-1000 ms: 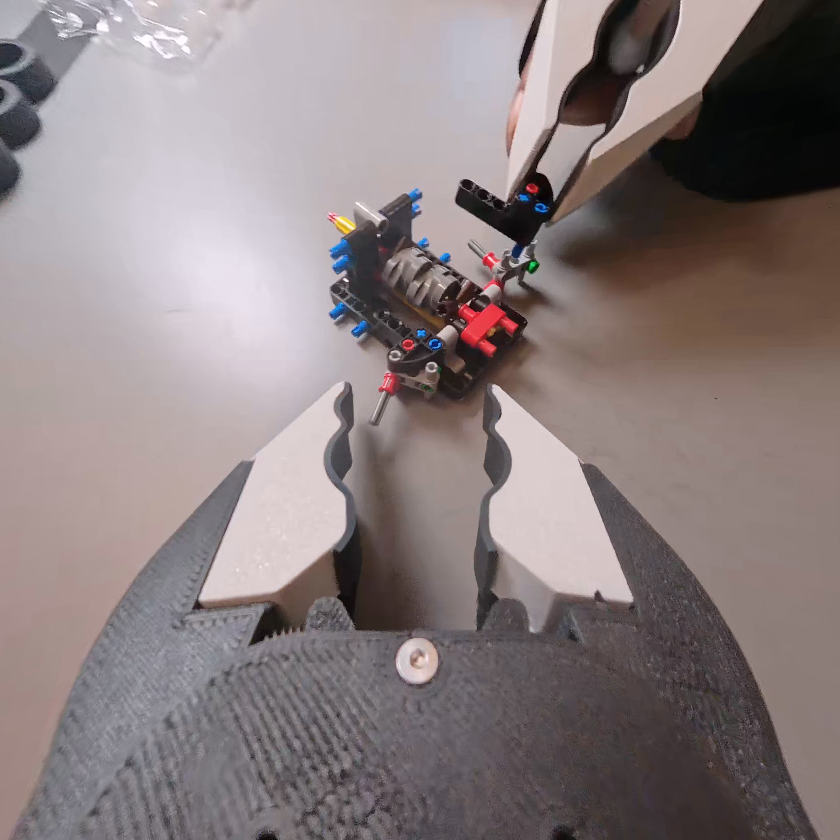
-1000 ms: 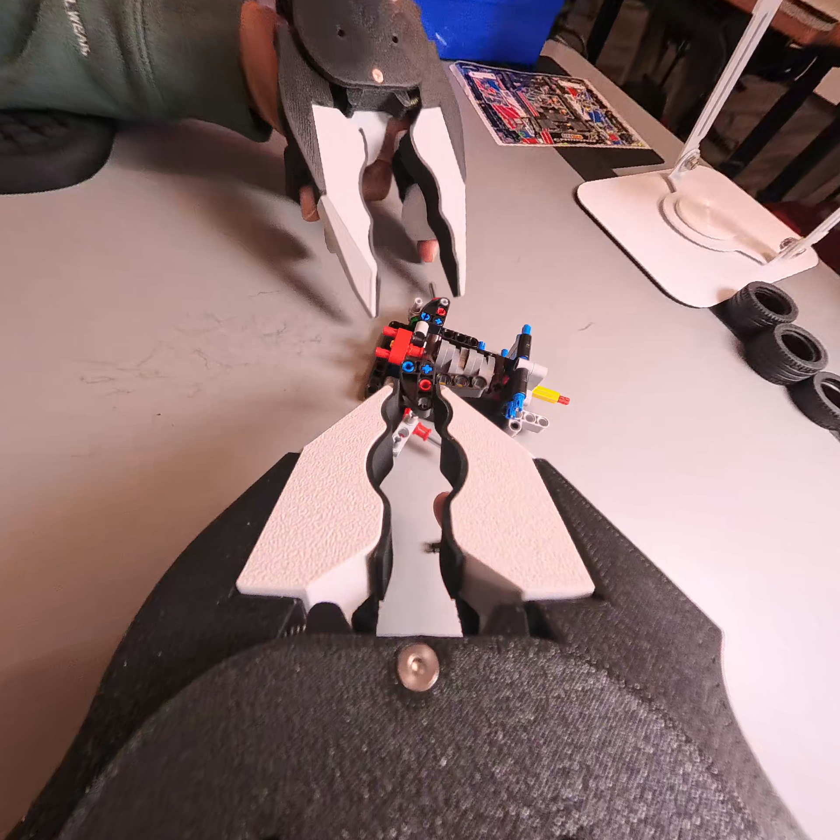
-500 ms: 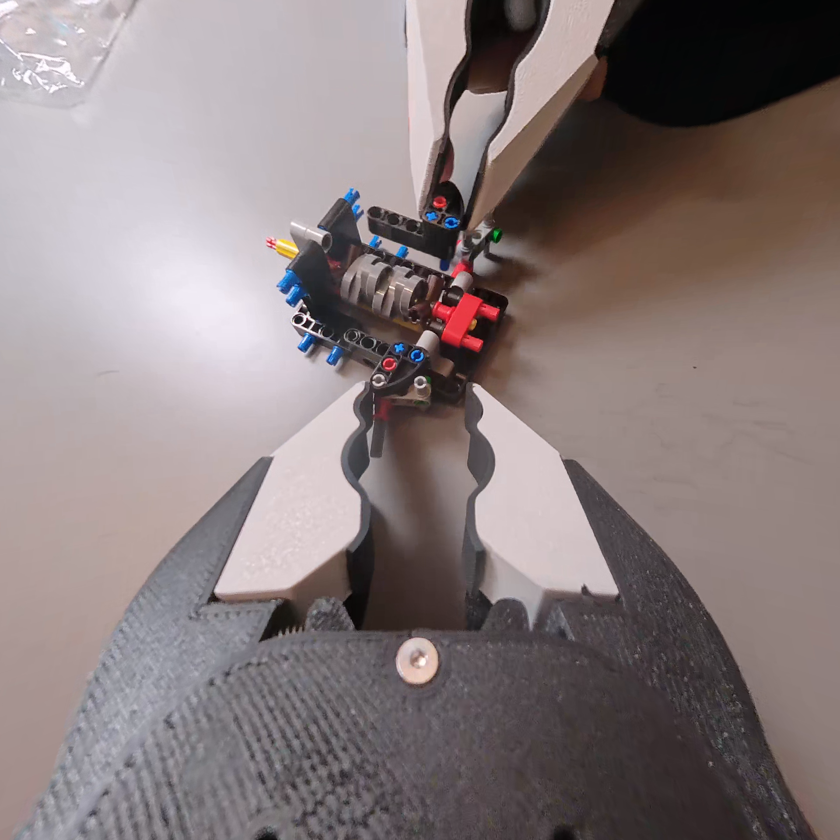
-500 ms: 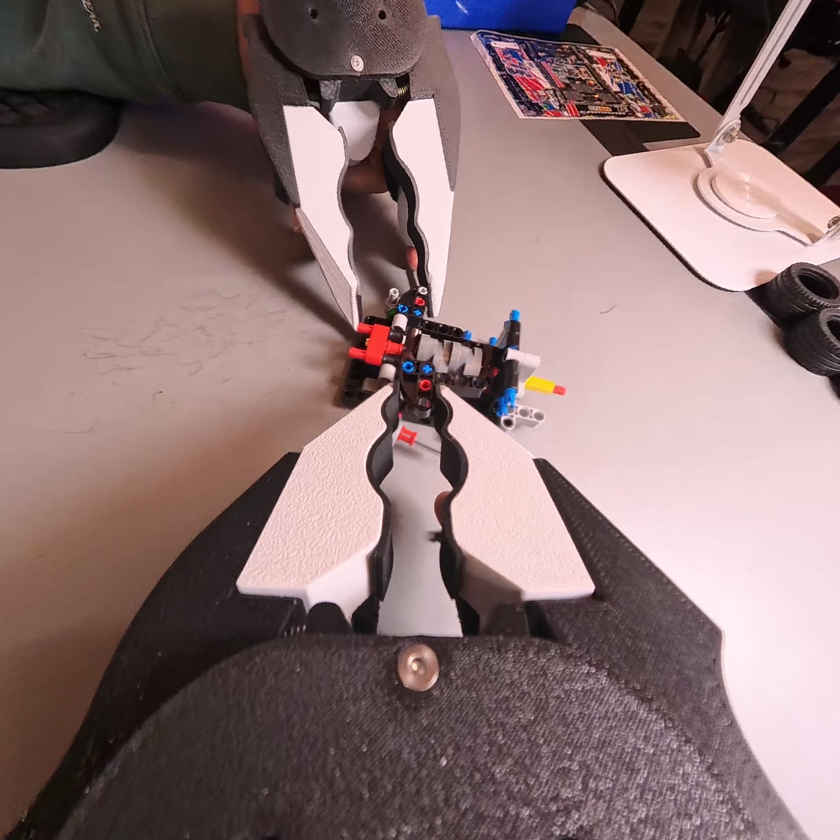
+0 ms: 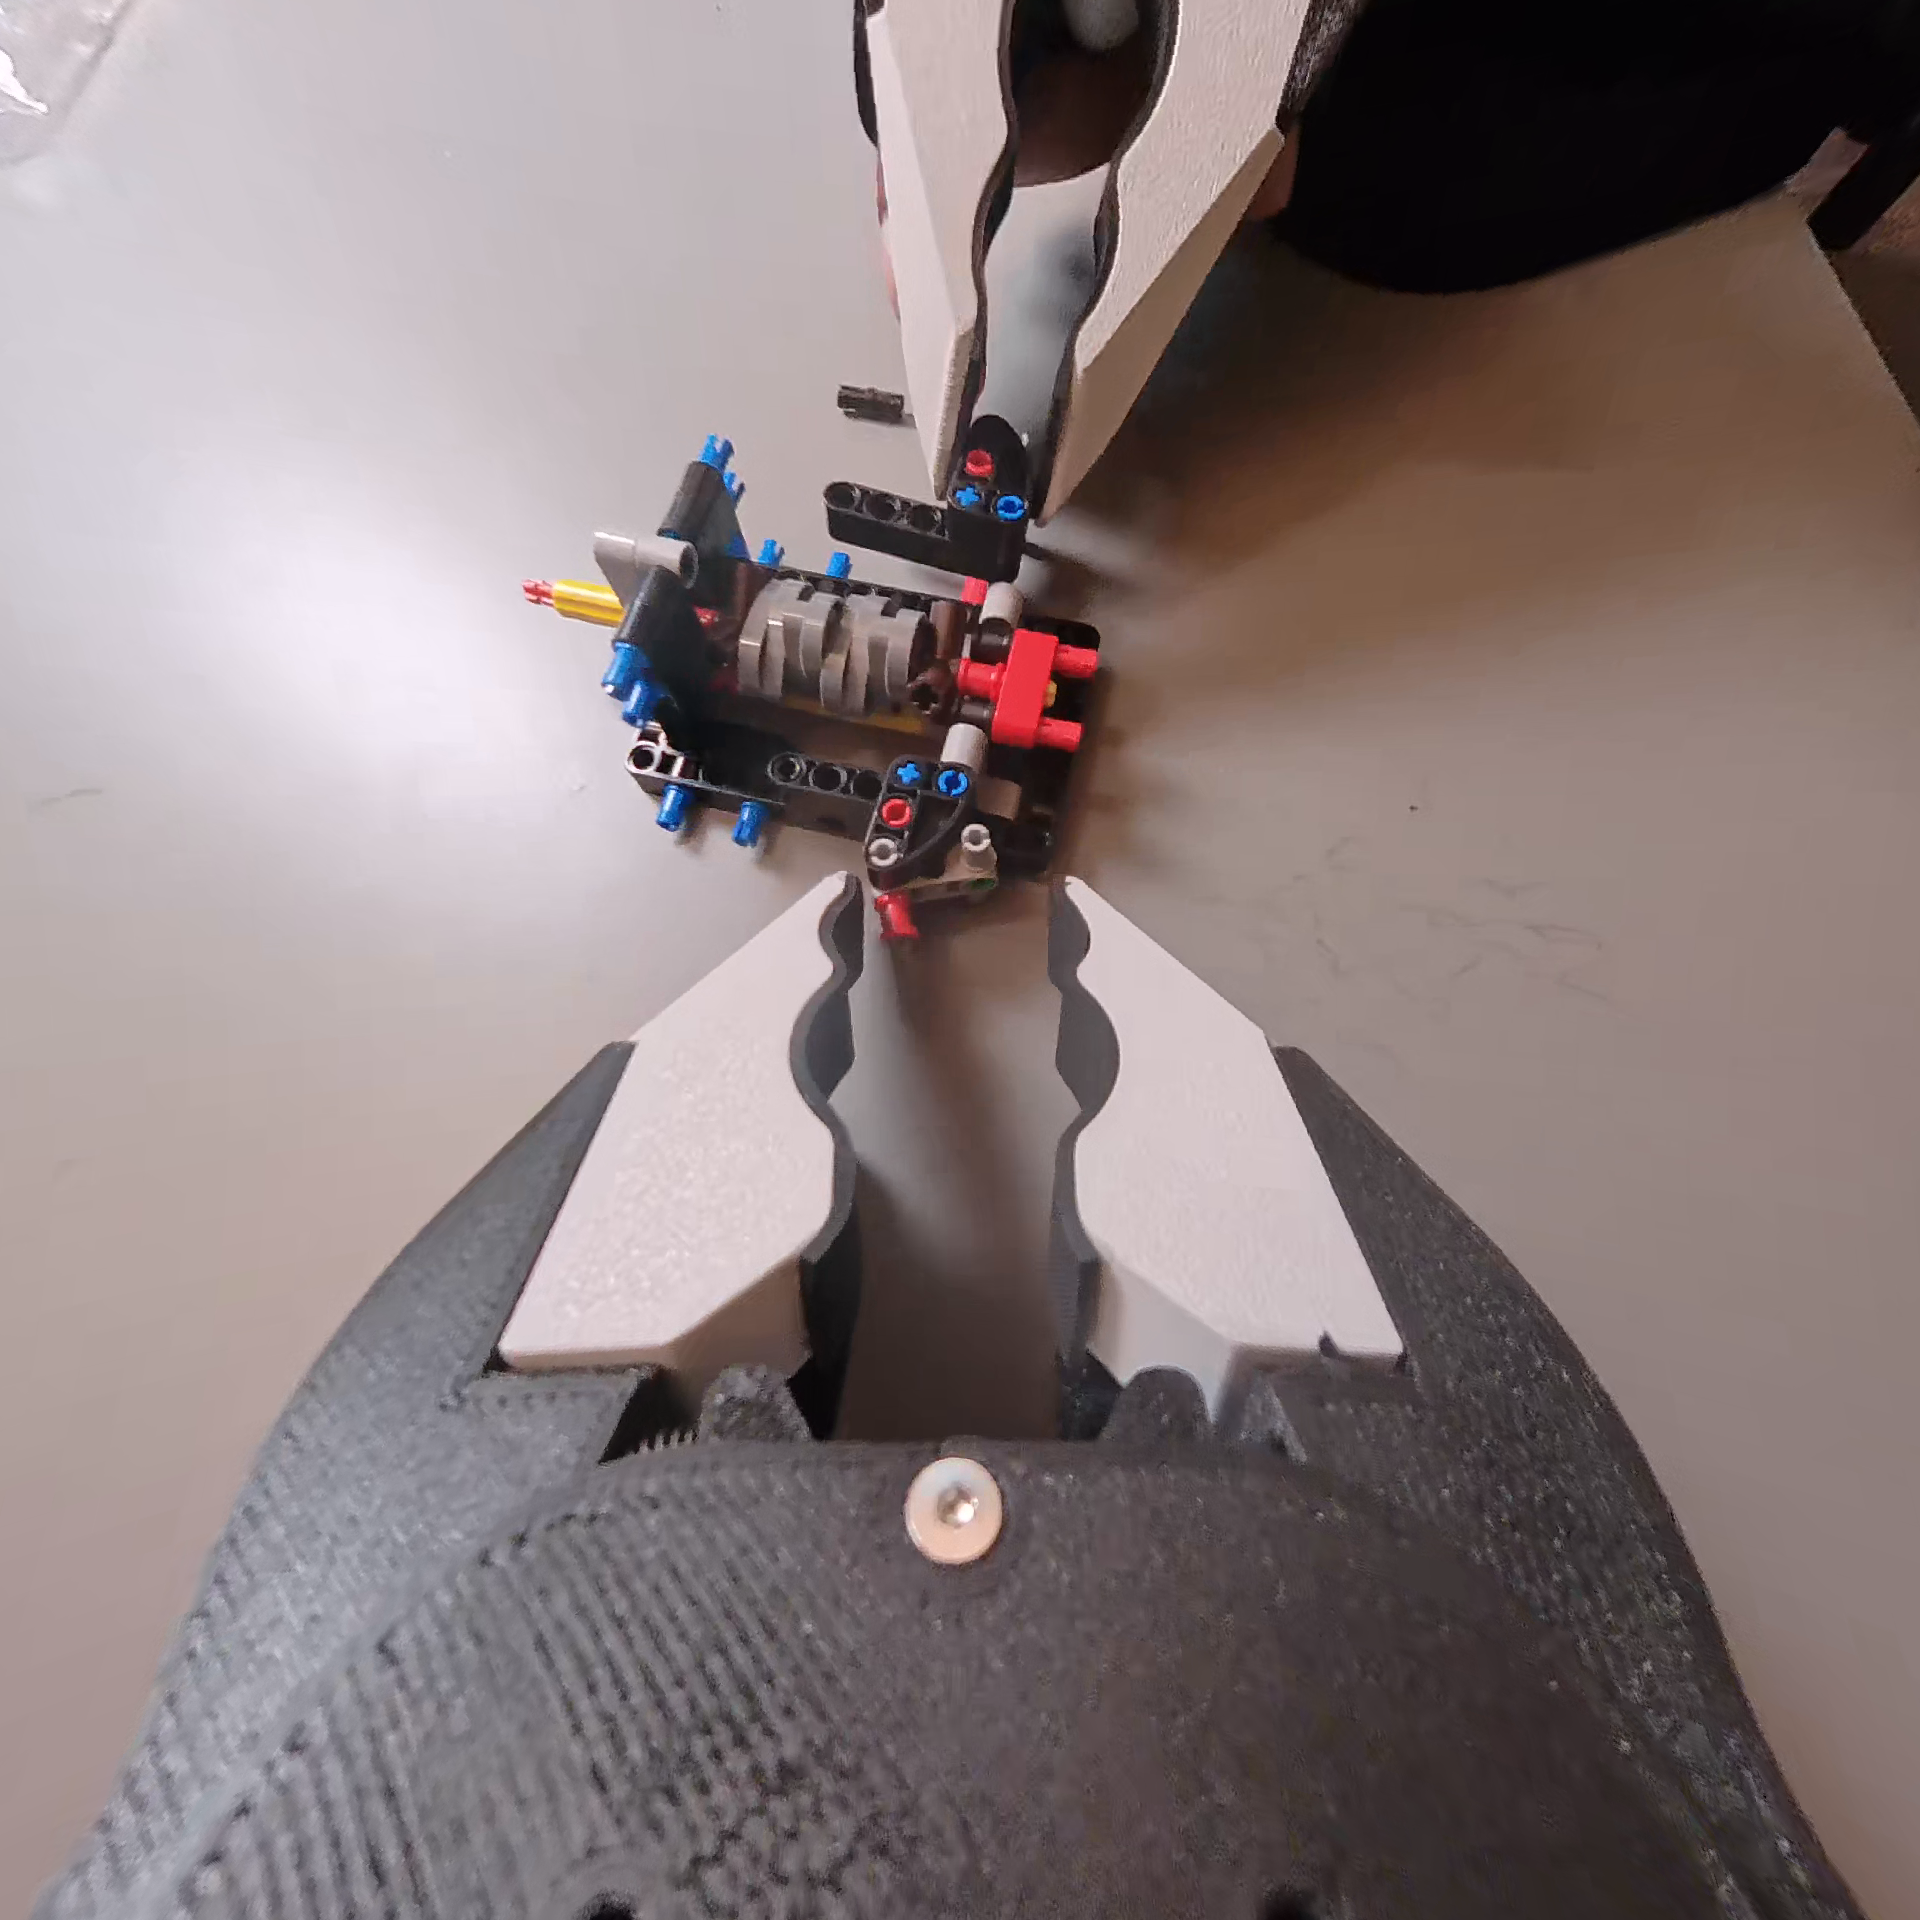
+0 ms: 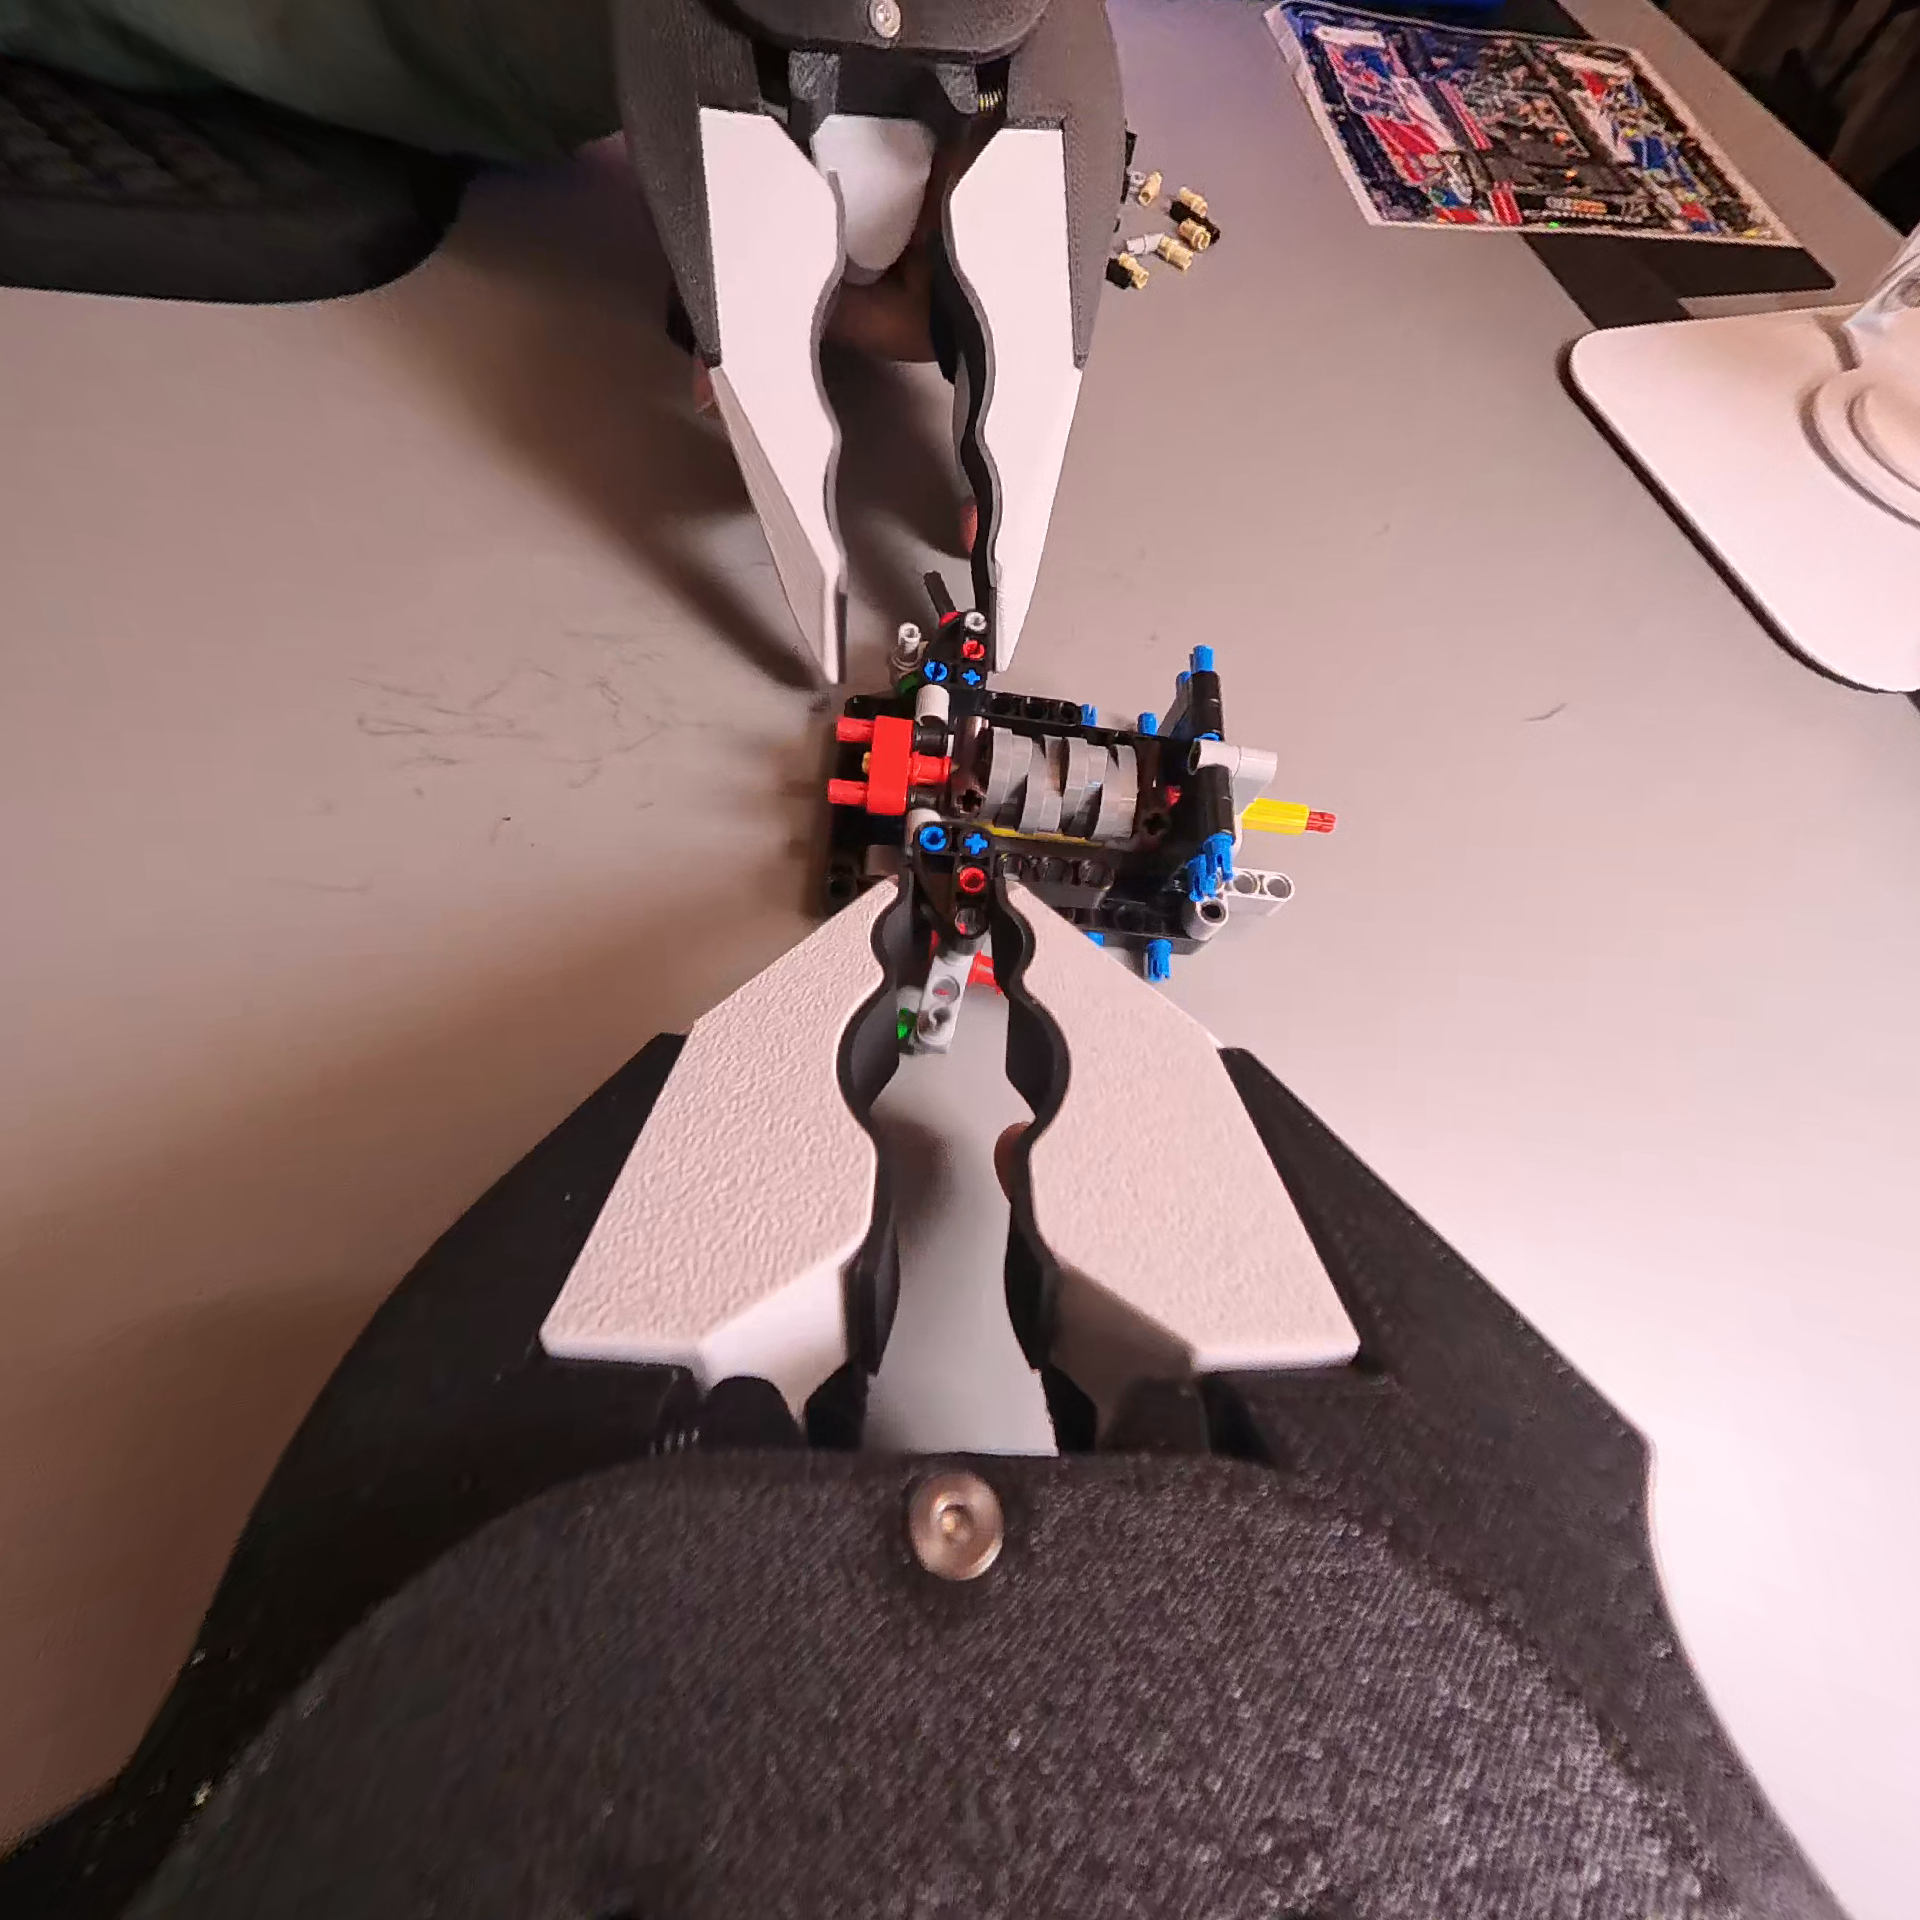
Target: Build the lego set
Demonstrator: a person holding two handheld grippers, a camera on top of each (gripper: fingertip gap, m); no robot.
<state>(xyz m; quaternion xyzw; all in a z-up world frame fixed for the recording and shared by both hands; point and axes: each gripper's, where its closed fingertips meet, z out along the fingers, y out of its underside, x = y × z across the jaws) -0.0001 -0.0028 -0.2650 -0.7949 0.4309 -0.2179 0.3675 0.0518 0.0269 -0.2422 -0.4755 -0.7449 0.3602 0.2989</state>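
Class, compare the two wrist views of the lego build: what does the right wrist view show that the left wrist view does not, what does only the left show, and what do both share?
Only the right wrist view shows the printed instruction sheet, the small loose pins beside it, and the white stand base.

Only the left wrist view shows a lone black pin lying on the table.

Both show the lego assembly with its red connector, the right gripper shut on a black beam piece, and the left gripper open.

The instruction sheet (image 6: pixel 1527 114) is cut by the top edge; small loose pegs (image 6: pixel 1169 234) are too tiny to identify.
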